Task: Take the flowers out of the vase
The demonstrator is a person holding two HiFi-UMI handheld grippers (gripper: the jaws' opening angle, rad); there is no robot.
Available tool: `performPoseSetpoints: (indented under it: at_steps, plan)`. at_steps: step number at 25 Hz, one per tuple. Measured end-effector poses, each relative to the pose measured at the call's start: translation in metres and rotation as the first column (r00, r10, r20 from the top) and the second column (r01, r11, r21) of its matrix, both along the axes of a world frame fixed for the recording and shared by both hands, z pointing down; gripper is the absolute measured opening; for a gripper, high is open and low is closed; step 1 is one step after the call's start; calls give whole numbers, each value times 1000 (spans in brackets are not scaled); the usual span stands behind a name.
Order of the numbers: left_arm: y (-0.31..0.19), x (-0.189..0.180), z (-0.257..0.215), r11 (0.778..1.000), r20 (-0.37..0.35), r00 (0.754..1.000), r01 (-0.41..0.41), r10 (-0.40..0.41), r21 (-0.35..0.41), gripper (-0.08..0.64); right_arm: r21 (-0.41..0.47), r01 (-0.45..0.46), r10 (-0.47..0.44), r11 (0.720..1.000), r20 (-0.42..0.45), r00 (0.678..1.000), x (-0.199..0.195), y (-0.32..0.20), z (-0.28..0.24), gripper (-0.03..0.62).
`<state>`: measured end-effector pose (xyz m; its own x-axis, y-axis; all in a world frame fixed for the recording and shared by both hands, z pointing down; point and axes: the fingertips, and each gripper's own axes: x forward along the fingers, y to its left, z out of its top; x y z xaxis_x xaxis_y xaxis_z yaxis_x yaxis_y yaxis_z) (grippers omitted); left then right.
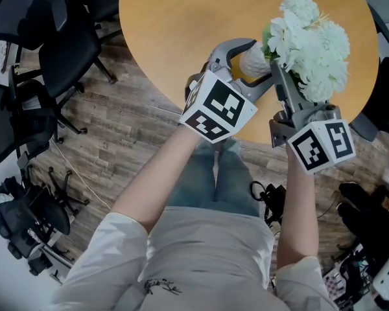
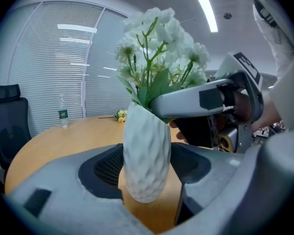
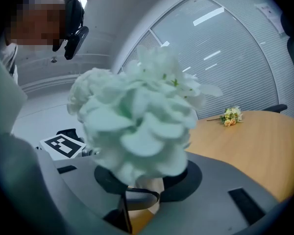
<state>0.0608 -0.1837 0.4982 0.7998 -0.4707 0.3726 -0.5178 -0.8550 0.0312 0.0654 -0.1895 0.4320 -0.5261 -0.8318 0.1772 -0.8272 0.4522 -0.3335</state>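
Upper right, the flower-filled white vase (image 1: 253,60) is being clenched by the left claw (image 2: 147,175). The flowers (image 1: 311,44), likely light and crushable, are being straddled at the stems (image 2: 152,82) by the released right claw (image 3: 147,182).

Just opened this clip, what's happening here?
A person works two handheld grippers at a round wooden table. The left gripper clamps the white vase by its body, steadying it. The right gripper sits at the vase's mouth, its jaws around the stems of the white flowers; the blossoms hide whether they grip. The flowers are still in the vase.
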Motion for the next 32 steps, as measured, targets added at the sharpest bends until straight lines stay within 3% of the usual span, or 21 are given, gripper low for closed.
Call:
performPoseSetpoints:
  at_steps: [6,16,32]
  plan:
    - [-5,4,-14,1000,-13,1000,4,-4,-4,307,13,-7,7,1000,-24,1000,4,-4,-16,67]
    - [-2,4,-10,1000,-17,1000,6,-5,4,307,21,-16,16,1000,26,1000,9,-1,-21,57]
    - [-3,-14,12,1000,2,1000,15,-15,-14,307,31,-38,37,999,27,999,11,1,-21,52]
